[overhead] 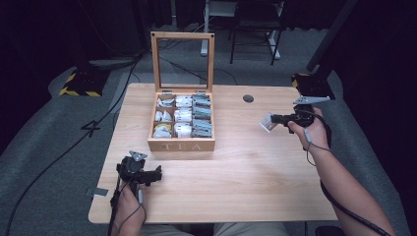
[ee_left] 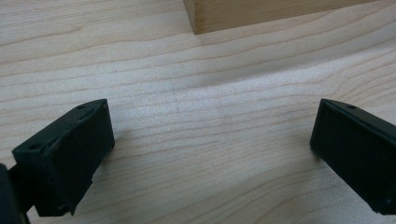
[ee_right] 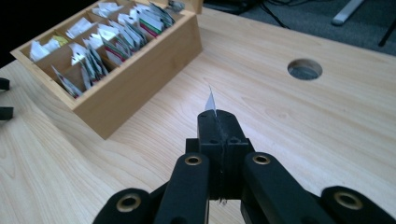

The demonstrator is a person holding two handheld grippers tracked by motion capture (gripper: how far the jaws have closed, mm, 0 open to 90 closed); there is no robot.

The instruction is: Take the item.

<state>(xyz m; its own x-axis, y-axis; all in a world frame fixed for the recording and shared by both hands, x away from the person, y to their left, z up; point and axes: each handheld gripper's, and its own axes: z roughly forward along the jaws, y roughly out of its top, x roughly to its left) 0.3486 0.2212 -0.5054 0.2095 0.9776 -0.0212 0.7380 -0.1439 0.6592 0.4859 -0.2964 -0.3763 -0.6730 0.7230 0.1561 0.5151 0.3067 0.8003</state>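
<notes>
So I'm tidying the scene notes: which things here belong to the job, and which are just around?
In the job:
- tea box, lid up
- tea bag pinched in the right gripper
- left gripper, open over the table

Just around:
- cable hole in the tabletop
- stand base on the floor

One wooden tea box [overhead: 181,145] sat ahead of the left gripper [overhead: 156,173], nine compartments inside. Two grippers were out. One tea packet [overhead: 267,123] was pinched in the right gripper [overhead: 273,118].

tea box [overhead: 181,143] mid-table [overhead: 236,177] | packets [overhead: 183,116] inside, maybe nine compartments | hole [overhead: 248,98] right-rear
</notes>
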